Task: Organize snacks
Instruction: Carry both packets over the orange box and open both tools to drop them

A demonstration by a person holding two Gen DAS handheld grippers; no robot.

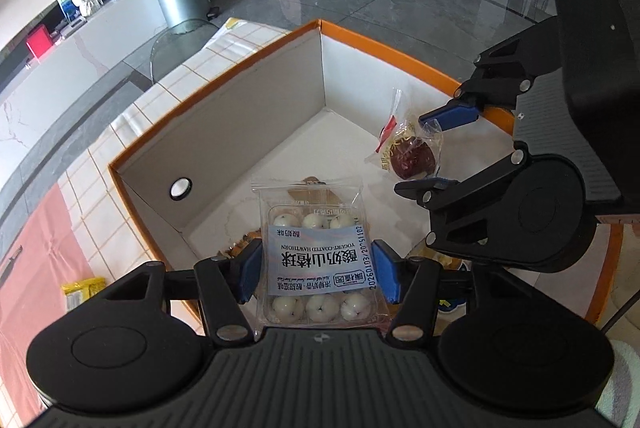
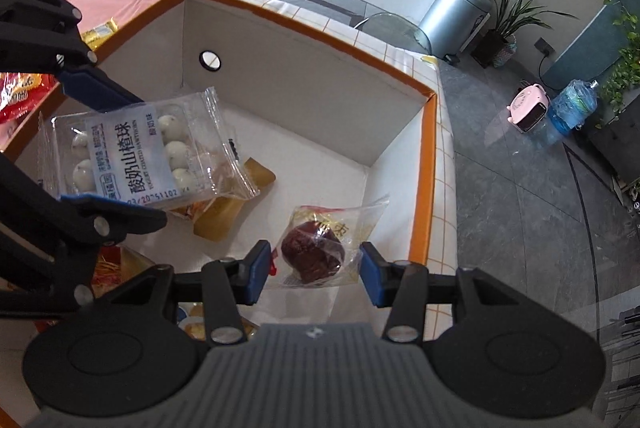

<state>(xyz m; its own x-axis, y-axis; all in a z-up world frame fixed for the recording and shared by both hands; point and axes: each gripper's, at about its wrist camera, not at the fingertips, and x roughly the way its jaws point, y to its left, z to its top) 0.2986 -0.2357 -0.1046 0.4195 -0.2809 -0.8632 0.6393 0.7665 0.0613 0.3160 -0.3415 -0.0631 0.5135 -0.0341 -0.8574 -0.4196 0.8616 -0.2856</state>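
The left gripper (image 1: pixel 318 270) fills the foreground of its own view, its blue fingers (image 1: pixel 251 270) pressed against the two sides of a clear pack of yogurt-coated hawthorn balls (image 1: pixel 320 260), which hangs over the inside of the orange-rimmed box (image 1: pixel 224 83). Beside it the right gripper (image 2: pixel 314 274) holds a small clear packet with a dark red sweet (image 2: pixel 314 252) in it: its left finger touches the wrapper, but the right one seems to meet only the loose film, so I cannot tell how firm that grip is. Both packets are above the white floor of the box, the hawthorn pack over a few amber-wrapped snacks (image 2: pixel 224 211) already lying there, the red sweet over bare floor nearer the right wall. The box stands on a bench (image 1: pixel 120 131) with a checked cloth; a yellow packet (image 1: pixel 82 290) lies outside it.

The step in hand looks like placing: both snacks are brought into the box and await release. Next, each gripper should go lower, then spread its fingers so the packets settle flat, apart from each other.
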